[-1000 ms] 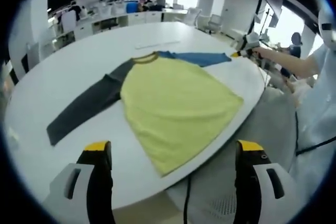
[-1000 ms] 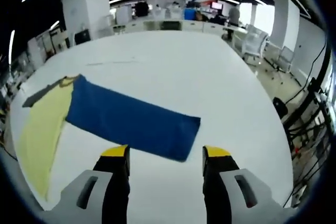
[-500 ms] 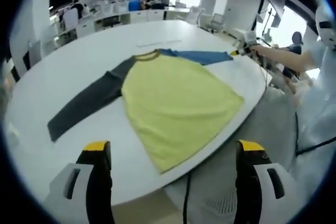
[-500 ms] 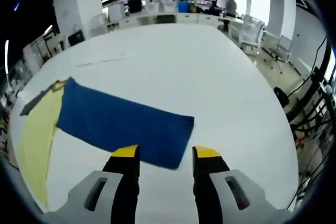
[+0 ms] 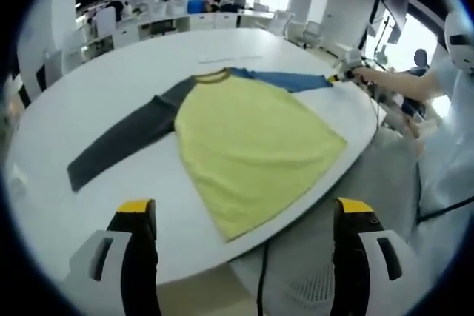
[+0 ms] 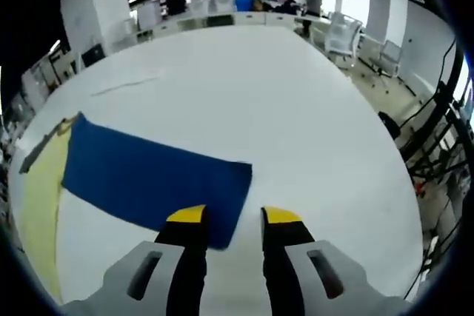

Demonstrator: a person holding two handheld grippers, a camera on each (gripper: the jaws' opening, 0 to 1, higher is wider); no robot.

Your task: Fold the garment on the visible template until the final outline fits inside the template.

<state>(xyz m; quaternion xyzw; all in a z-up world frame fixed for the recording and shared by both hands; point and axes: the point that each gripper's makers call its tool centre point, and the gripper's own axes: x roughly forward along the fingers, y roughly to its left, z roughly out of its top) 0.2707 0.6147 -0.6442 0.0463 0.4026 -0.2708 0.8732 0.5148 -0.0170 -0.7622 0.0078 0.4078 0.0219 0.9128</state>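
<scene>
A long-sleeved shirt lies flat on the white oval table (image 5: 96,72), with a yellow body (image 5: 252,138), a dark grey sleeve (image 5: 122,142) stretched to the left and a blue sleeve (image 5: 289,79) to the right. My left gripper (image 5: 245,206) hangs open near the table's front edge, short of the hem. In the right gripper view the blue sleeve (image 6: 148,179) runs left from my right gripper (image 6: 233,216). Its jaws stand close together, still apart, with the cuff corner between them. The left gripper view shows the right gripper (image 5: 342,74) at that cuff.
A thin pale strip (image 5: 226,57) lies on the table beyond the collar. A person's white sleeve (image 5: 415,86) reaches in from the right. A cable (image 5: 263,271) hangs below the table's near edge. Office chairs (image 6: 337,35) and desks stand behind.
The right gripper's jaws have narrowed steadily and come forward onto the end of the blue sleeve. The left gripper has stayed open and nearly still.
</scene>
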